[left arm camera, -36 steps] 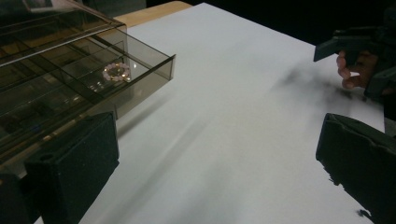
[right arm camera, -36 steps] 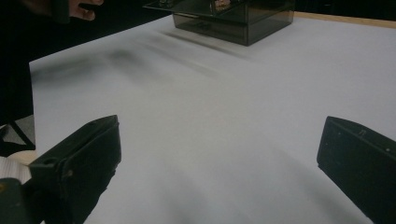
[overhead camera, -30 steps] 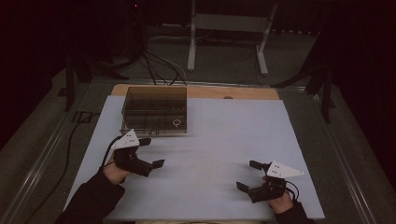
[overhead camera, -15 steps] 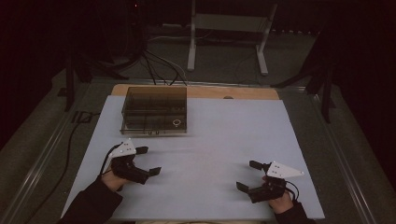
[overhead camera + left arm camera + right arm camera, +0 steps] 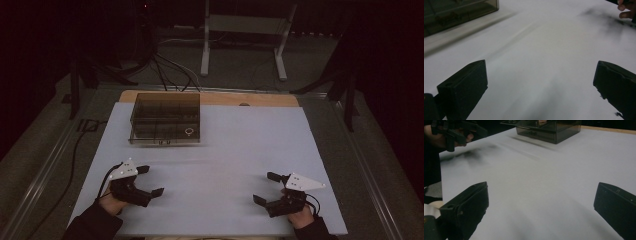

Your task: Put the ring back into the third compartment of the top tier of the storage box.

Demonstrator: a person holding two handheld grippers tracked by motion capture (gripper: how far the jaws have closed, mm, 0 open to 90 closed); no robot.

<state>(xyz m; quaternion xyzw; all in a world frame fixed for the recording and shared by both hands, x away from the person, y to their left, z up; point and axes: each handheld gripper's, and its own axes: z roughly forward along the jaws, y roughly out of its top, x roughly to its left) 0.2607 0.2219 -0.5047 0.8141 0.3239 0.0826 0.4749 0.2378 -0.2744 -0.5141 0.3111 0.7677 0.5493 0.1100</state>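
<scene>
I hold the left claw [image 5: 150,181] at lower left and the right claw [image 5: 266,187] at lower right, both spread wide, empty, above the white surface [image 5: 235,145]; the smoky plastic box [image 5: 166,117] sits upper left.

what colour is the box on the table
Smoky translucent brown box, clearest in the high view.

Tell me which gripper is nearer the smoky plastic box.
Left. The left gripper sits just below the box, apart from it; the right gripper is far off toward the table's other near corner.
</scene>
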